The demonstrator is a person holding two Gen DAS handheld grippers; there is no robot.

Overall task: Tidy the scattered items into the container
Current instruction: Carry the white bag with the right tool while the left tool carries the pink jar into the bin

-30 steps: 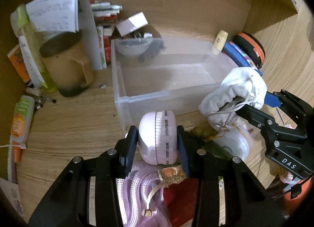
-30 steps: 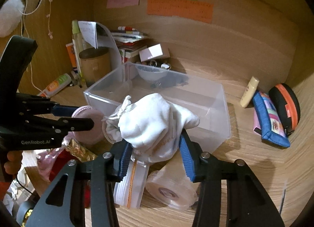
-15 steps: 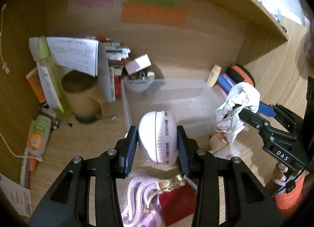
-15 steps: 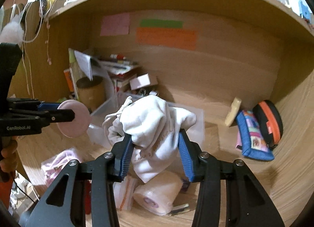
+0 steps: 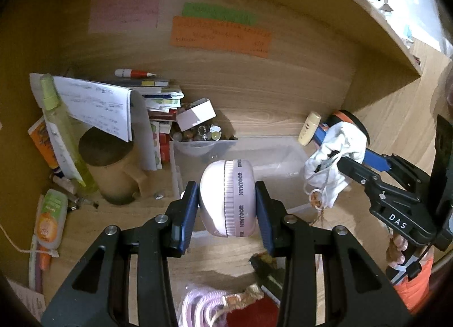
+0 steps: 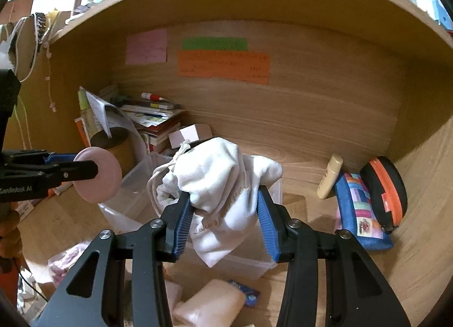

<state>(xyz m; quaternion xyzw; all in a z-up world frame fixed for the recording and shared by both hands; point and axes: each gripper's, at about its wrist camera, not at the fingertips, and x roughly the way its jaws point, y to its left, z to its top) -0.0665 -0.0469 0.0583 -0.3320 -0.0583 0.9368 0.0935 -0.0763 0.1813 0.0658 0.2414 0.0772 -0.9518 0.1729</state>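
Above clear bin [image 5: 294, 154], pink case [image 5: 226, 199] clamped, white pouch [image 6: 226, 185] clamped

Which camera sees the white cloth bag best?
The right wrist view: the white cloth drawstring pouch fills its middle, clamped in the right gripper. In the left wrist view the pouch appears small at the right side.

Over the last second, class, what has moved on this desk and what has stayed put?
Both grippers have risen from the desk. The left gripper lifted the pink round case, the right gripper the white cloth pouch; both now hang above the clear plastic box. Both grips are unchanged; the box and surrounding clutter stayed put.
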